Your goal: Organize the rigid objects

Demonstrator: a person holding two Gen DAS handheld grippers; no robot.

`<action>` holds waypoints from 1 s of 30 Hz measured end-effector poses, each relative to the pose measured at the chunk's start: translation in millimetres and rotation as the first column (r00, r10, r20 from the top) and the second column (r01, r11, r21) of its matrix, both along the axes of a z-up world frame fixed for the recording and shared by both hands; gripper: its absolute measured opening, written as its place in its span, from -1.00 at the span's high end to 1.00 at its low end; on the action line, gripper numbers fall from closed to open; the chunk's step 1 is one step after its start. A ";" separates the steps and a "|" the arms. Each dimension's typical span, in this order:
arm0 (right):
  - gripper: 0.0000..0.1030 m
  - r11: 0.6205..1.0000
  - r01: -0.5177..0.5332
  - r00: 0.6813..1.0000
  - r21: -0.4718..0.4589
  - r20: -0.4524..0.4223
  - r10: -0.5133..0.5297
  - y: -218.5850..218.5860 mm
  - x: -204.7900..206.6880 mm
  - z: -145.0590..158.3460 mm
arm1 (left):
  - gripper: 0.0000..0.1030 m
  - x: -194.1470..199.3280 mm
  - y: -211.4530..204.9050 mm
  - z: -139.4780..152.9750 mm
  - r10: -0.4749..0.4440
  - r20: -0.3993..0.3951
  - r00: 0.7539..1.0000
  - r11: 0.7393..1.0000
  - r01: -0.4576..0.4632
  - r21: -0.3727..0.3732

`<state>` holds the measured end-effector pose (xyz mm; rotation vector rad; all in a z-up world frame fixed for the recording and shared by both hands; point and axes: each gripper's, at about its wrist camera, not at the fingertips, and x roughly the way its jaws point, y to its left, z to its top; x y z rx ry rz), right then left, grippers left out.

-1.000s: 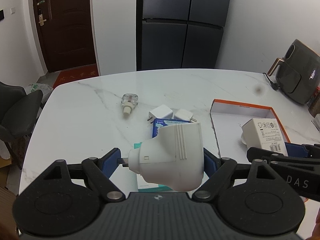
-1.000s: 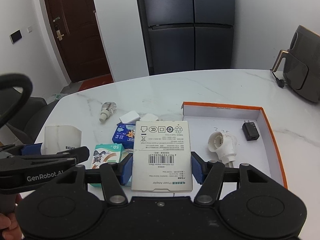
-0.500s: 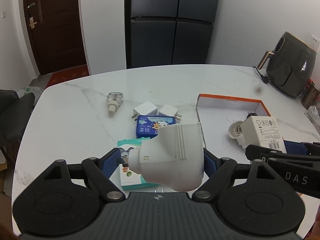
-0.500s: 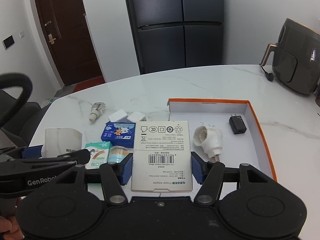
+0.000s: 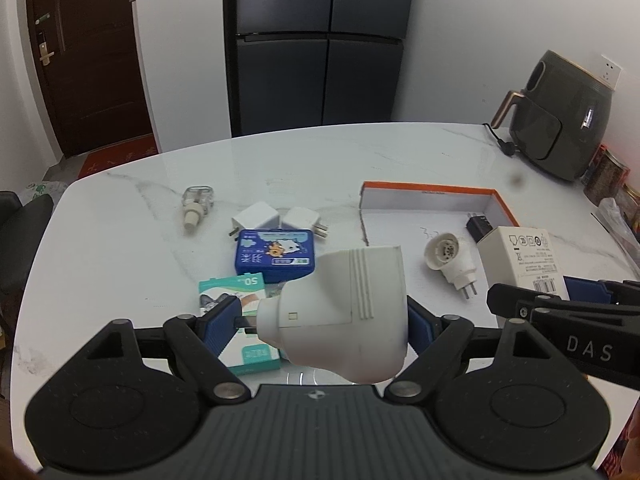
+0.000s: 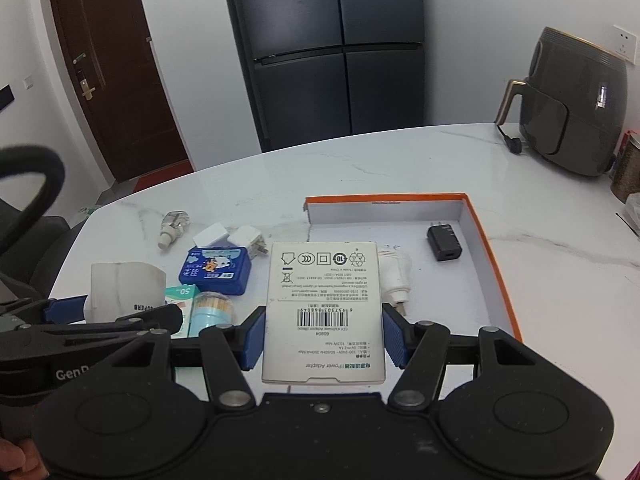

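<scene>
My left gripper (image 5: 320,320) is shut on a large white plug adapter (image 5: 344,312), held above the table. My right gripper (image 6: 324,334) is shut on a white power adapter box (image 6: 324,312), held over the near left part of the orange-rimmed tray (image 6: 492,256). In the tray lie a black charger (image 6: 443,243) and a white lamp socket plug (image 5: 452,260), partly hidden behind the box in the right wrist view. The right gripper with its box (image 5: 524,256) shows at the right of the left wrist view; the left gripper with the adapter (image 6: 124,288) shows at the left of the right wrist view.
On the marble table (image 5: 120,240) lie a blue case (image 5: 274,254), a green box (image 5: 236,304), a tube of toothpicks (image 6: 211,312), two white chargers (image 5: 276,218) and a small glass bottle (image 5: 196,206). An air fryer (image 5: 560,128) stands at the back right.
Both grippers have drawn back and risen a little with their loads, so the table items and the tray look farther away. Both grips are unchanged.
</scene>
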<state>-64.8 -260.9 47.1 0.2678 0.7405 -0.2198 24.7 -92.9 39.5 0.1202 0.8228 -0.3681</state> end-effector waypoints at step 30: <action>-0.38 0.996 0.093 0.995 0.002 -0.029 -0.093 -48.9 -23.2 -7.7 | -0.66 -3.7 -50.5 -14.2 -0.081 -0.036 0.996 0.997 0.081 -0.006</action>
